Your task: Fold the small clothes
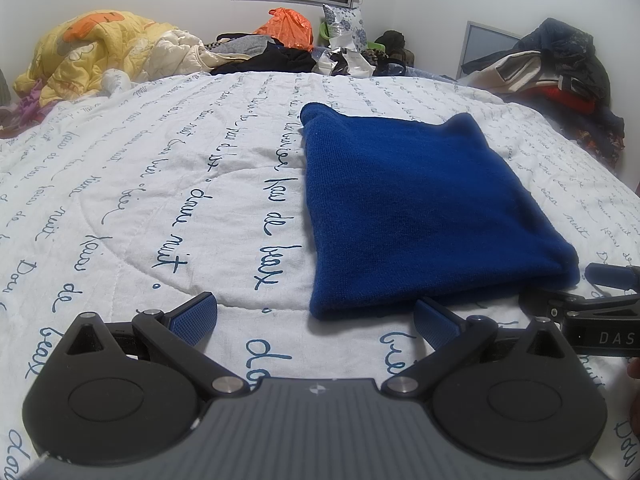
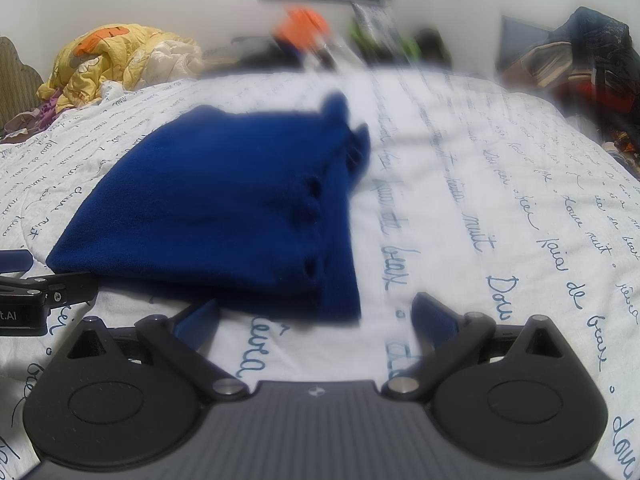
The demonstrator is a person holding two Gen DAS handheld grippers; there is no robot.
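Note:
A small dark blue knit garment (image 1: 420, 208) lies folded into a flat rectangle on the white bedspread (image 1: 160, 184). My left gripper (image 1: 316, 320) is open just in front of the garment's near edge, with nothing between its blue pads. In the right wrist view, which is motion-blurred, the same blue garment (image 2: 224, 216) lies ahead and to the left. My right gripper (image 2: 316, 316) is open at the garment's near right corner, holding nothing. The right gripper's body (image 1: 600, 320) also shows at the right edge of the left wrist view.
The bedspread carries blue handwritten script. A yellow quilt (image 1: 92, 52) is heaped at the far left. An orange bag (image 1: 288, 26) and dark clothes sit along the far edge. A pile of dark clothing (image 1: 560, 68) rises at the far right.

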